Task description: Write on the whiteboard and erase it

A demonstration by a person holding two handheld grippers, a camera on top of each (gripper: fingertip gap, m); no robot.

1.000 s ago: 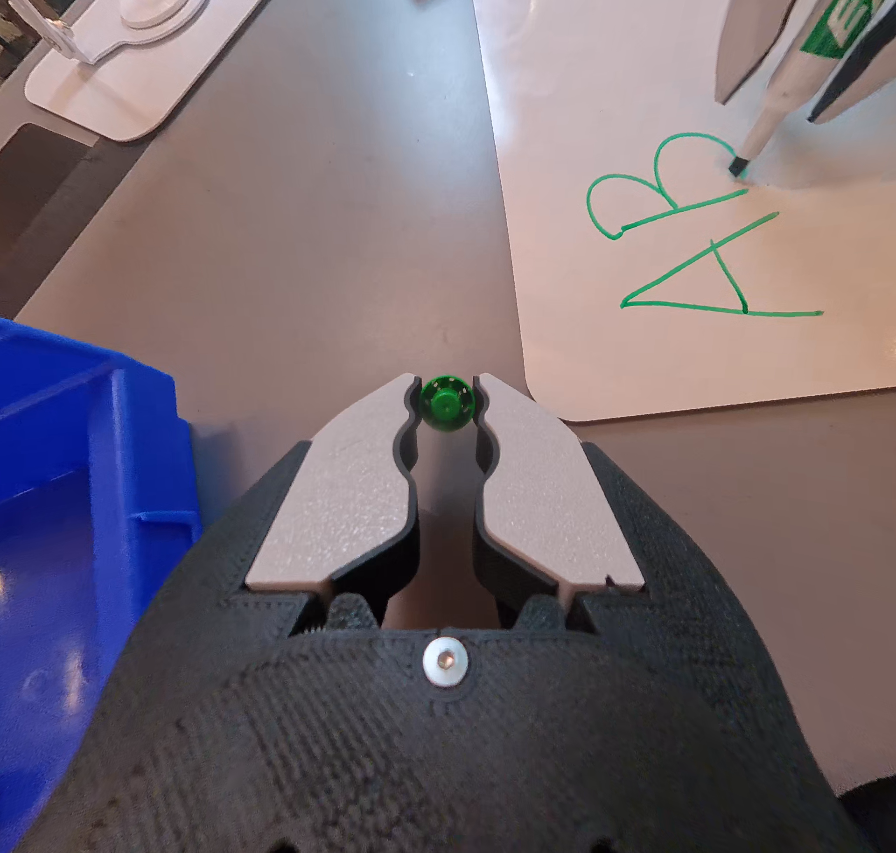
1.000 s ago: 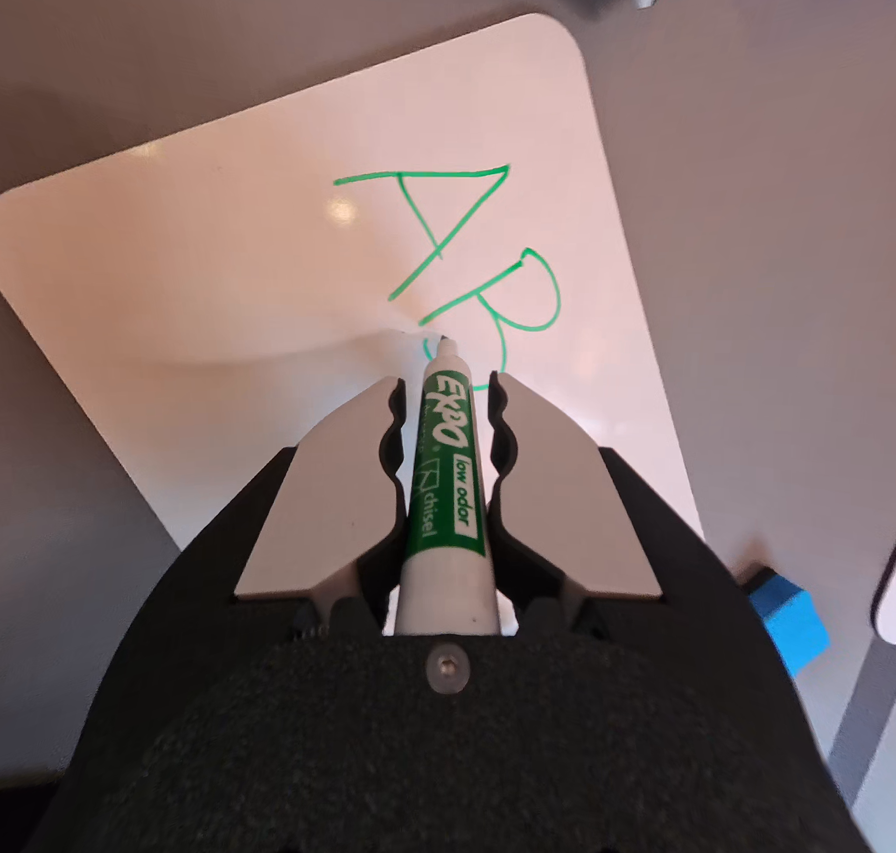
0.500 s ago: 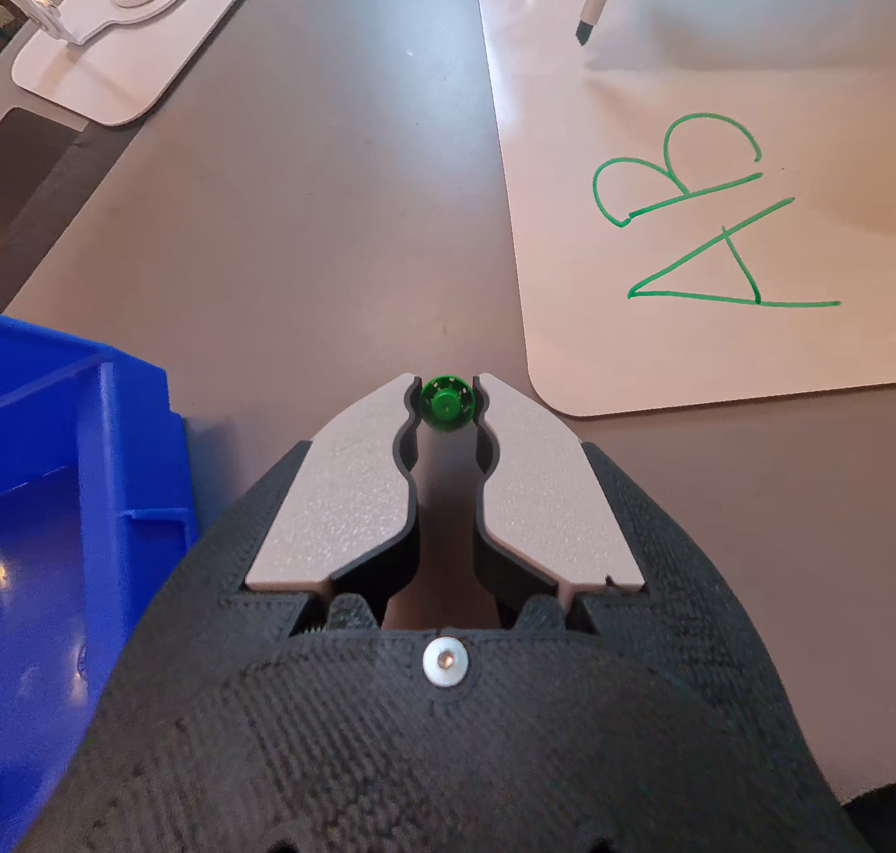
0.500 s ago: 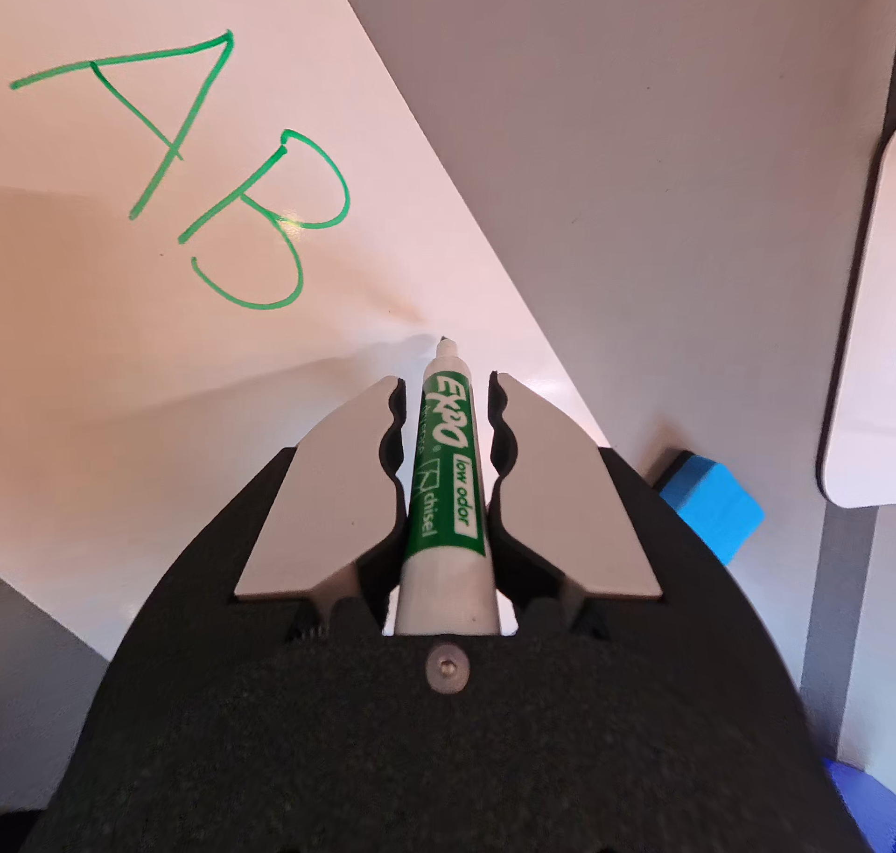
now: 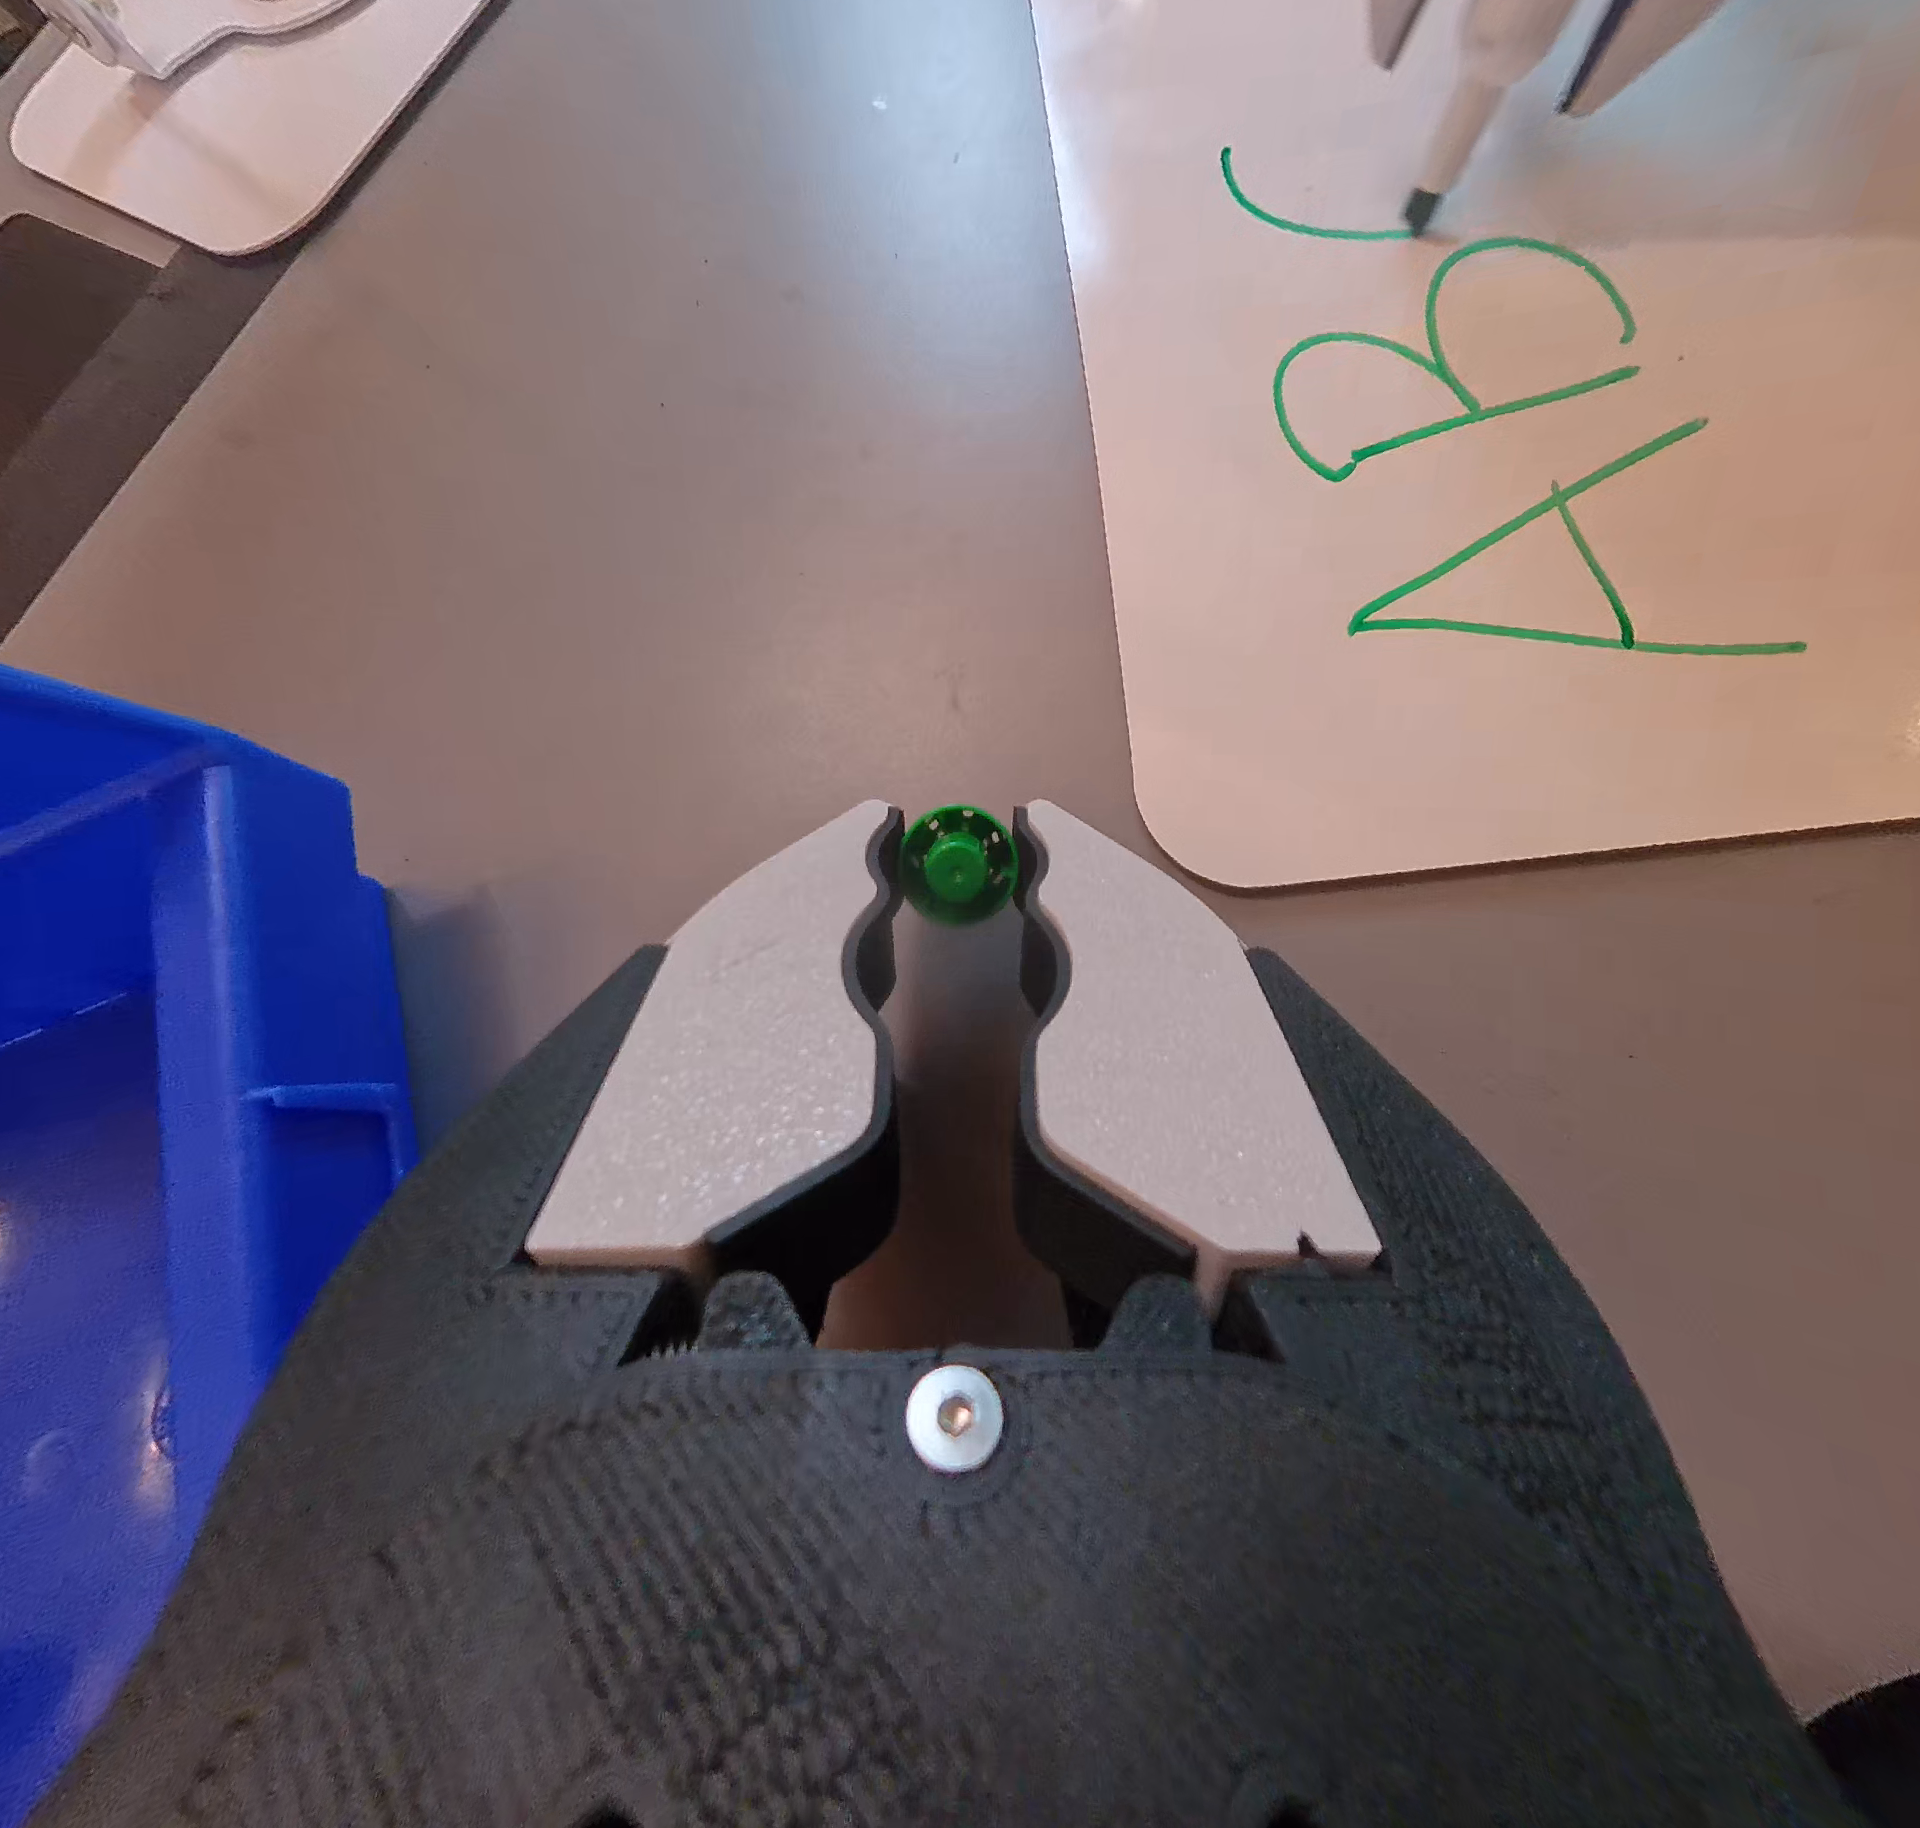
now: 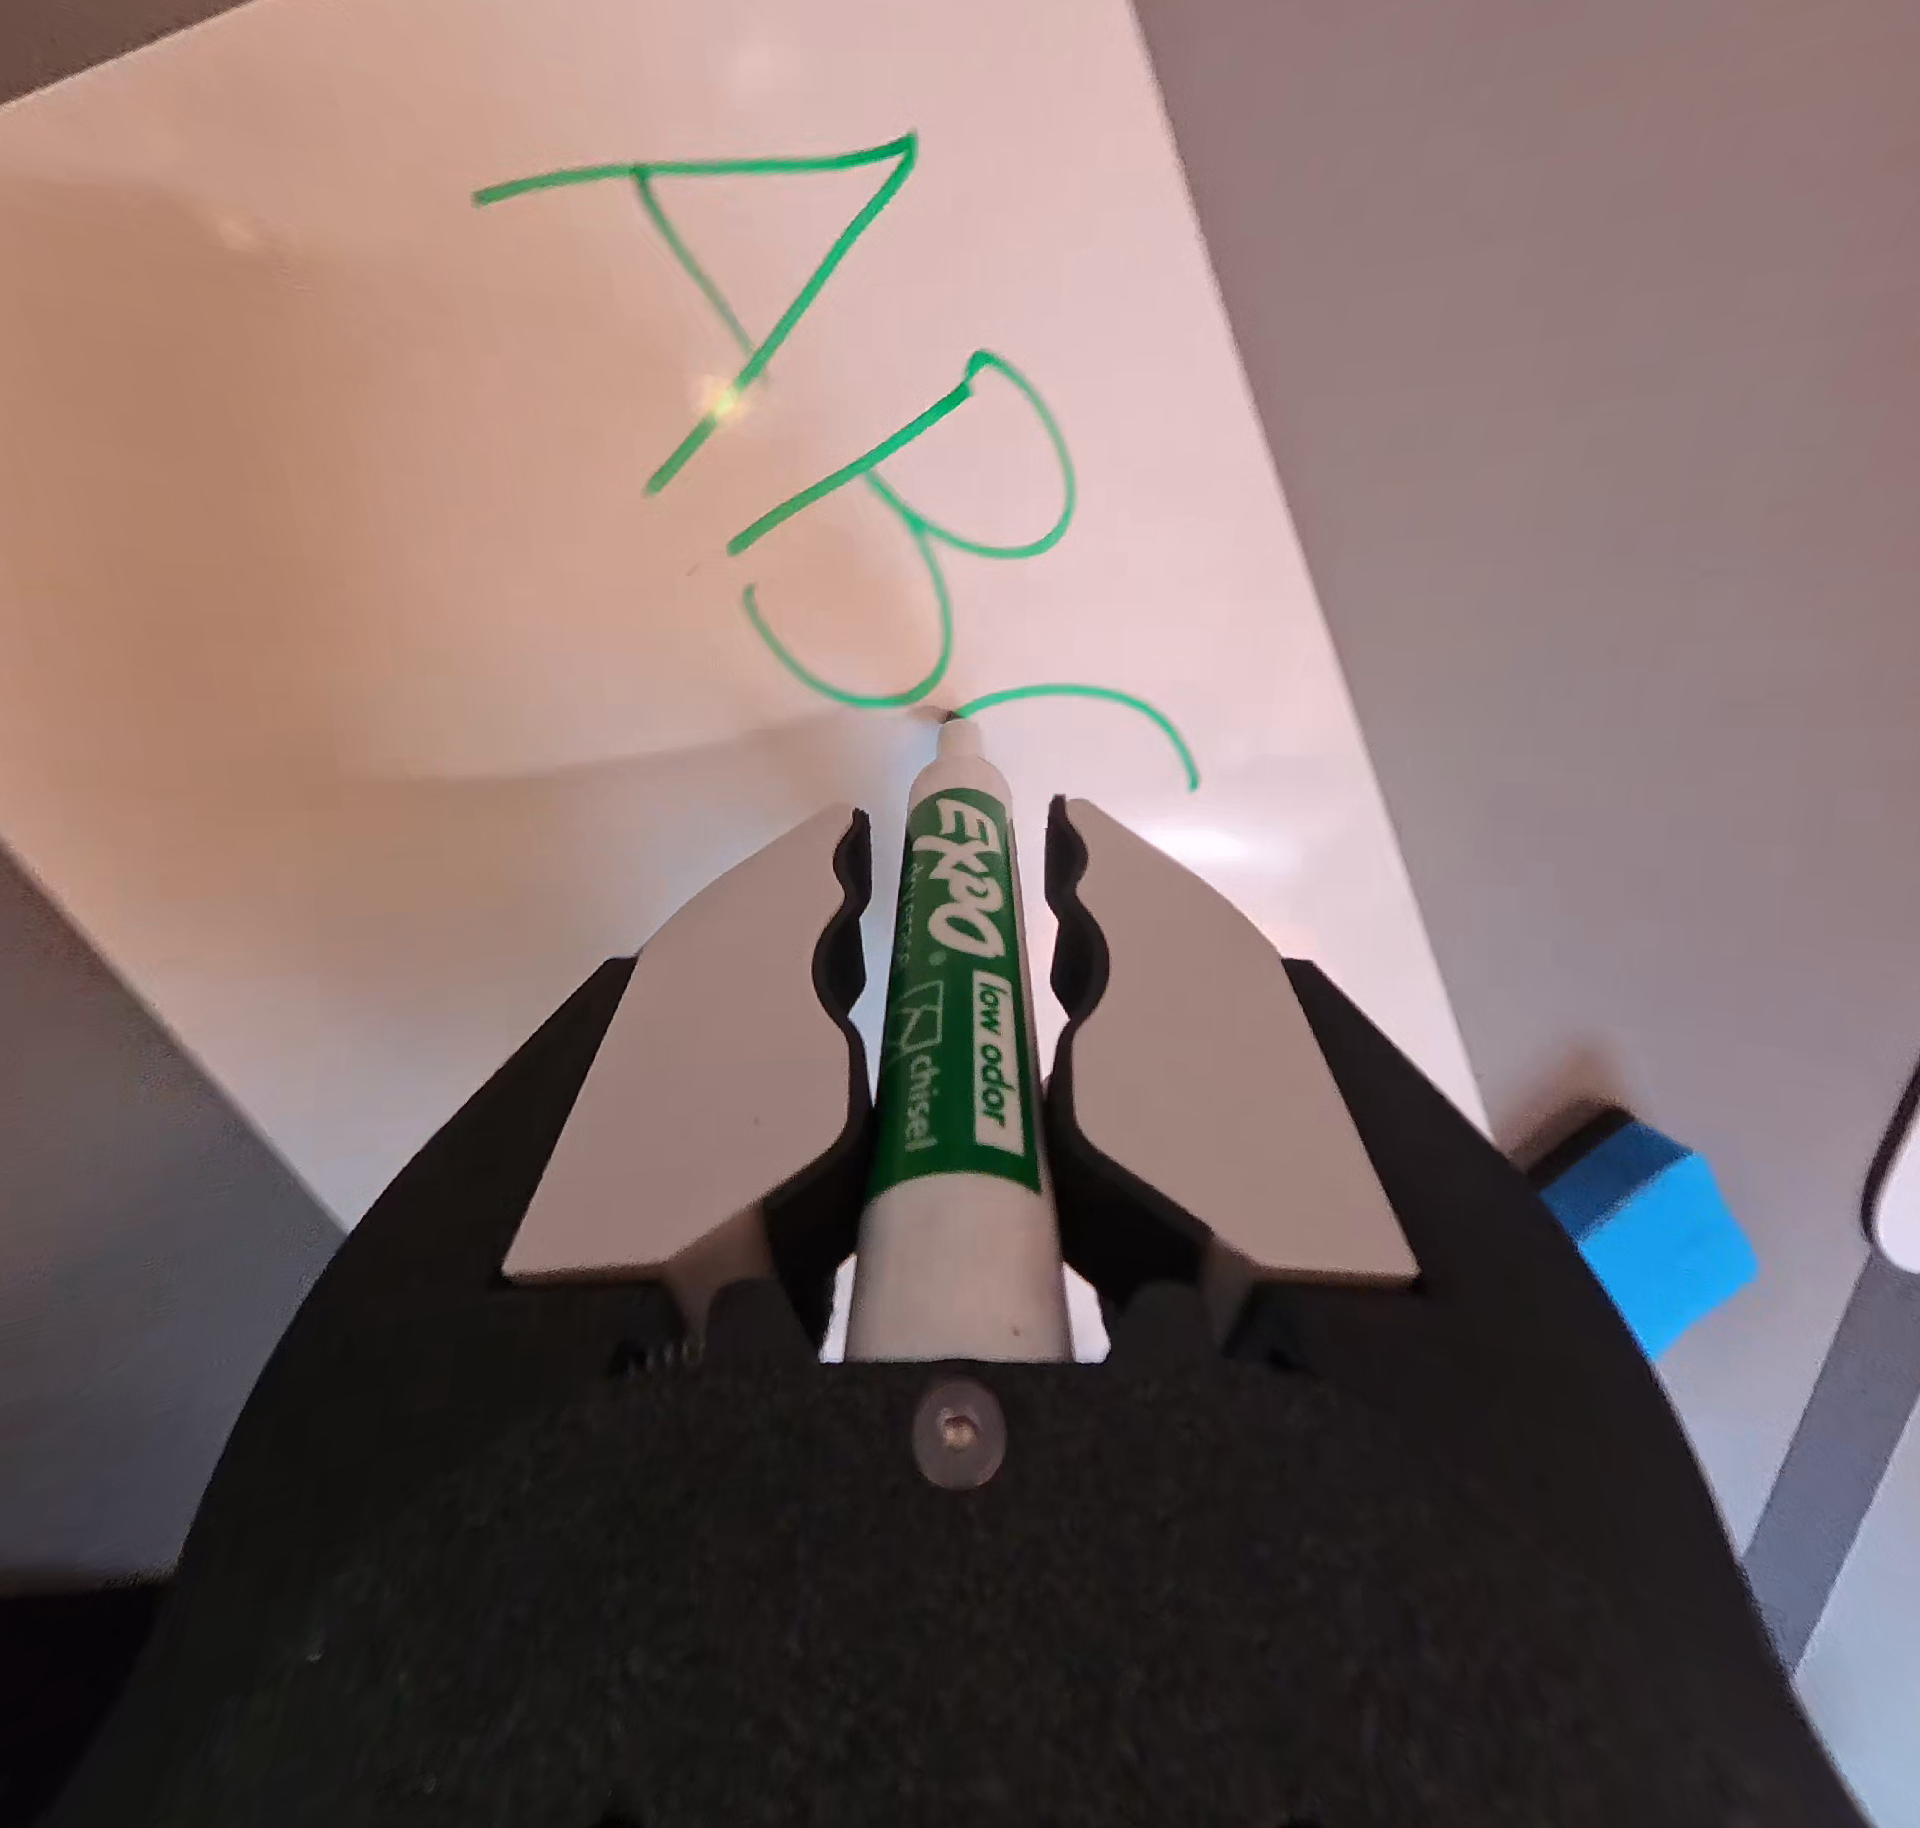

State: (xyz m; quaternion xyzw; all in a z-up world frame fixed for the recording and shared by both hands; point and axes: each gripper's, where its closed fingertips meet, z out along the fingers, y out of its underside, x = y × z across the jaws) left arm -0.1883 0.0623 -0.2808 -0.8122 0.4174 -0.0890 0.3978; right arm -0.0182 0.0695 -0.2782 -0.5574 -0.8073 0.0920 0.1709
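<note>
**Green marker tip on the whiteboard, cap clamped in the other gripper**

The grey-brown table [image 5: 644, 407] carries everything, and the whiteboard [image 5: 1558, 739] serves as the landmark: a white sheet with rounded corners lying flat on it, bearing green handwritten marks [image 6: 831, 407].

Well to the left of the whiteboard, at the near edge of the left wrist view, stands a blue plastic bin [image 5: 156, 1103]. Farther off, beyond the whiteboard's left edge, lies a pale flat plate with a round raised disc [image 5: 239, 64] on it.

The right gripper [image 6: 954, 822] hangs over the whiteboard's near part, its two fingers clamped on the barrel of the marker [image 6: 956, 1051] — a white body with a green label. The marker points forward and down, and its dark tip touches the whiteboard at the end of a fresh curved stroke, just beside the other marks. The left wrist view shows the same contact from the far side.

The left gripper [image 5: 956, 869] sits over bare table just off the whiteboard's rounded near-left corner, its fingers closed on the small green marker cap [image 5: 954, 872], held at the very fingertips end-on to the camera.

Just off the whiteboard's edge, to the right in the right wrist view, lies a small blue block [image 6: 1652, 1238] — apart from both grippers.
</note>
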